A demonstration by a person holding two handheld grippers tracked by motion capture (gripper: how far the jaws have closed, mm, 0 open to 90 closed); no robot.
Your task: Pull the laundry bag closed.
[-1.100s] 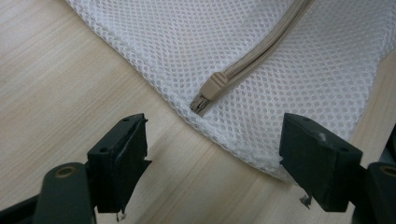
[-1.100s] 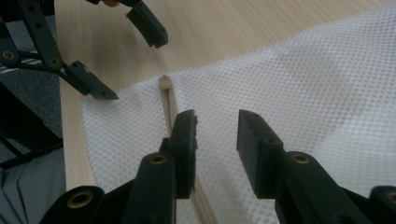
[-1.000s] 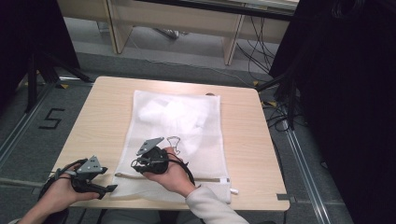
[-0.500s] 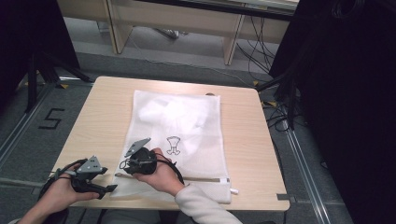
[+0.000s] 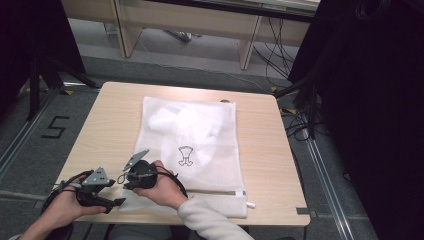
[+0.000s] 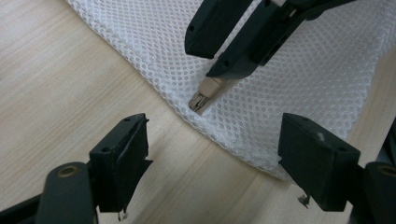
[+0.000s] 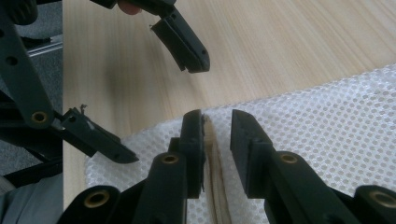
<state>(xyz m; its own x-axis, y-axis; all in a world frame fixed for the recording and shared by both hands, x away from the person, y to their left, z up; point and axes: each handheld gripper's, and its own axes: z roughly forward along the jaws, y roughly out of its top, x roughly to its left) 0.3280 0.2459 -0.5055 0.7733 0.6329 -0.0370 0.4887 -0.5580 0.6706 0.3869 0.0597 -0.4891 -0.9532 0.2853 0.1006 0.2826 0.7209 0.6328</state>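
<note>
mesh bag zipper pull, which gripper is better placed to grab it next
Right. The right gripper already sits over the zipper pull at the mesh bag corner, jaws slightly apart around it. The left gripper hangs wide open, short of the corner.

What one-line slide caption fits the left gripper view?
Open left tongs face the mesh bag's corner while the right tongs work its zipper pull.

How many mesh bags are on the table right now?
1. A single white mesh bag lies flat mid-table, its zipper edge toward the person; the right gripper and left gripper are at its near-left corner. Whether another lies folded beneath cannot be told.
</note>
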